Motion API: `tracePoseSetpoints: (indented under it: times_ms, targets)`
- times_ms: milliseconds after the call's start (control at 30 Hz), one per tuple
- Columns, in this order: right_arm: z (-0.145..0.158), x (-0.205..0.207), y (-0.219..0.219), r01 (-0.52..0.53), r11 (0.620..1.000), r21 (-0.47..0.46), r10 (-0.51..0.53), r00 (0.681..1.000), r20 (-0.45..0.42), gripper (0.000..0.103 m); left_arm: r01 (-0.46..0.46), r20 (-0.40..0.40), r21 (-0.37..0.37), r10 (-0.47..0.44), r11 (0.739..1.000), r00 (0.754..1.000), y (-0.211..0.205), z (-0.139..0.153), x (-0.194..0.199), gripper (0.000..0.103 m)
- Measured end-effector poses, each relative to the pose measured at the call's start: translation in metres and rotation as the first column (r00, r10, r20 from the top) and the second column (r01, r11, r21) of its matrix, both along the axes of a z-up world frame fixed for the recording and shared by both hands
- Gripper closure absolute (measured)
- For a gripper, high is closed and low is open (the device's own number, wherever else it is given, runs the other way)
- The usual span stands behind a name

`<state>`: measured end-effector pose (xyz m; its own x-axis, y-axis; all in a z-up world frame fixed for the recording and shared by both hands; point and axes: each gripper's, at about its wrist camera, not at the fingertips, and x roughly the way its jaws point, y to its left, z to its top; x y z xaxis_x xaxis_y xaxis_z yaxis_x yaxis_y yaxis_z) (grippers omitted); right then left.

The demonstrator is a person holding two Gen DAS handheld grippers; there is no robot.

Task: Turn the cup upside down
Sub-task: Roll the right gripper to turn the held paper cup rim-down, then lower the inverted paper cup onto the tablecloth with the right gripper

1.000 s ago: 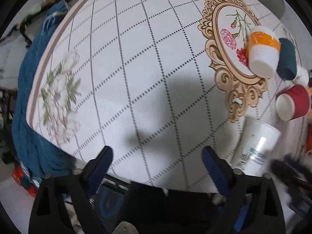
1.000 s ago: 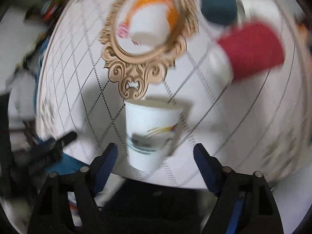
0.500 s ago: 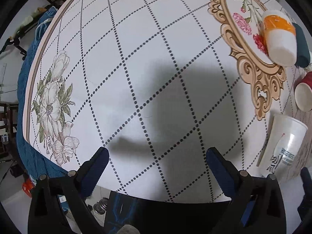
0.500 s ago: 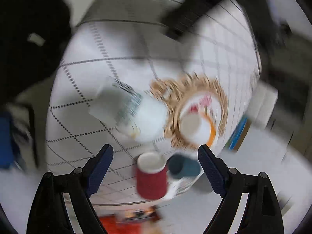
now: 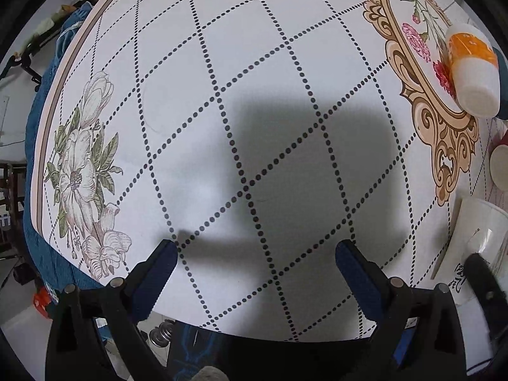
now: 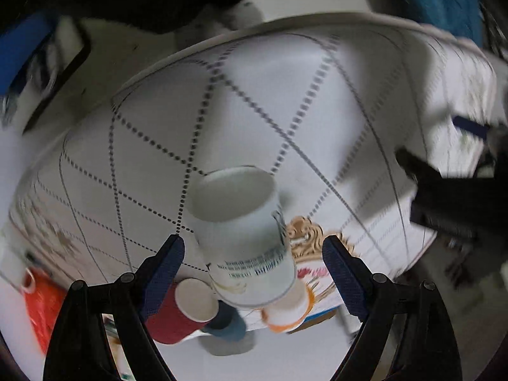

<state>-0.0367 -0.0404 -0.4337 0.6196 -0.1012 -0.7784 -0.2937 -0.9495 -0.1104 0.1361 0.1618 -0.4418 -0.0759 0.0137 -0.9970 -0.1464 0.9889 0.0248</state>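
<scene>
A white paper cup with printed text point(image 6: 247, 244) stands on the patterned table, seen in the right wrist view in an upside-down image. It lies between the fingers of my right gripper point(image 6: 254, 254), which is open and not touching it. The same cup point(image 5: 473, 247) shows at the right edge of the left wrist view, with a dark finger point(image 5: 485, 285) of the right gripper beside it. My left gripper point(image 5: 257, 260) is open and empty over bare table near the front edge.
An orange-and-white cup point(image 5: 473, 73) stands on the ornate gold-framed flower print point(image 5: 422, 63). A red cup point(image 6: 181, 311) and a dark teal cup point(image 6: 227, 325) stand next to it. A blue cloth point(image 5: 41, 127) hangs off the table's left side.
The right gripper has swung round fast, so its view of the table is now inverted with the white cup between its fingers. The left gripper has moved lower and closer to the table.
</scene>
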Motion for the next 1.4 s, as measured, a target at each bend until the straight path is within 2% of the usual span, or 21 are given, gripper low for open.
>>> tracePoseSetpoints:
  times_ms: [233,333,367,500,733,1000,1167,1300,1400]
  targets:
    - [-0.009,0.0,-0.015,-0.092,0.994,-0.065,0.091,0.996,-0.024,0.013,0.013,-0.001,0.0,-0.013,1.0,1.0,-0.008,-0.005,0.008,0.001]
    - [-0.016,0.001,-0.015,-0.098,0.993,-0.067,0.097,0.995,-0.026,0.015,0.015,-0.006,0.001,-0.015,1.0,1.0,-0.014,-0.006,0.008,0.001]
    - [-0.018,0.002,-0.014,-0.091,0.994,-0.067,0.09,0.996,-0.025,0.017,0.014,-0.007,0.001,-0.014,1.0,1.0,-0.014,-0.007,0.008,0.001]
    - [-0.024,0.004,-0.015,-0.076,0.994,-0.072,0.075,0.997,-0.015,0.037,0.011,-0.008,0.001,-0.011,1.0,1.0,-0.012,-0.011,0.009,0.001]
    - [-0.027,0.012,-0.01,-0.05,0.997,-0.059,0.049,0.999,-0.018,0.038,0.012,-0.006,0.003,-0.012,1.0,1.0,-0.011,-0.006,0.01,0.001]
    - [-0.023,0.022,0.006,0.034,0.999,-0.039,-0.035,0.999,-0.022,0.039,0.019,0.0,0.002,-0.019,1.0,1.0,-0.019,0.001,0.015,0.001]
    - [-0.013,0.031,0.034,0.114,0.993,-0.018,-0.114,0.993,-0.02,0.04,0.017,0.005,0.007,-0.017,1.0,1.0,-0.019,0.006,0.014,0.001]
    - [-0.01,0.045,0.046,0.252,0.968,0.002,-0.252,0.967,-0.032,0.04,0.015,0.008,0.016,-0.015,1.0,1.0,-0.018,0.01,0.011,0.001]
    - [-0.005,0.054,0.058,0.359,0.933,-0.002,-0.359,0.932,-0.05,0.04,0.012,0.009,0.022,-0.012,1.0,1.0,-0.012,0.013,0.01,0.001]
